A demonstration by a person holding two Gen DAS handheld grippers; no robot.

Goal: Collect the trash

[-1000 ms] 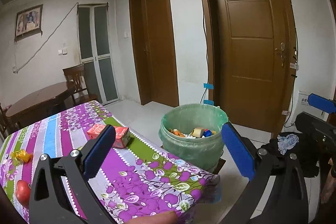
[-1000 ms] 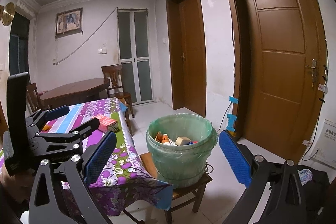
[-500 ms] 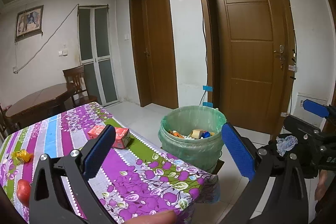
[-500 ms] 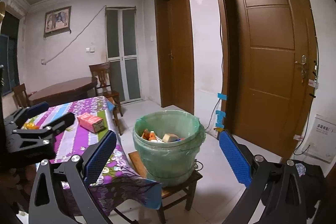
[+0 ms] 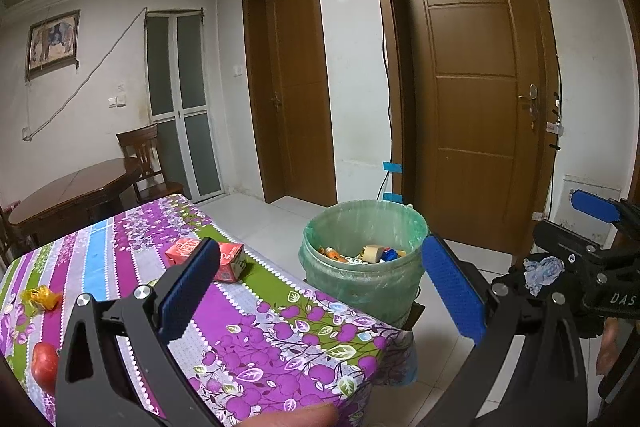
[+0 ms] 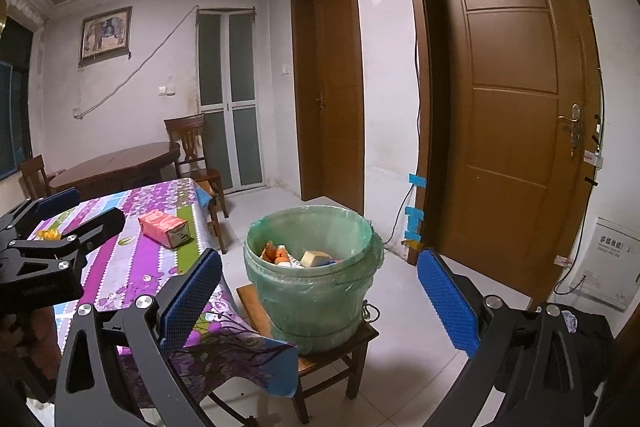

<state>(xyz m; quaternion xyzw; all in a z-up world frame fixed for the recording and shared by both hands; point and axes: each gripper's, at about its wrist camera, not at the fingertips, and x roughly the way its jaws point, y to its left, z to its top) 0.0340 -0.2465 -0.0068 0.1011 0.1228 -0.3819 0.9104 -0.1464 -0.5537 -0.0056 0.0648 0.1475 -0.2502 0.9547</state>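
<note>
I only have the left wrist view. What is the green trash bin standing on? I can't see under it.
Observer: The bin stands on a small wooden stool, next to the corner of the table.
Operator: Okay. Is the right gripper carrying any trash?
Observer: No. The right gripper has its fingers wide apart with nothing between them.

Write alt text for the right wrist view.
An open, empty right claw points at a green-lined trash bucket holding scraps, set on a low wooden stool. To its left, a floral-clothed table bears a red carton; the left claw hovers over it.
</note>
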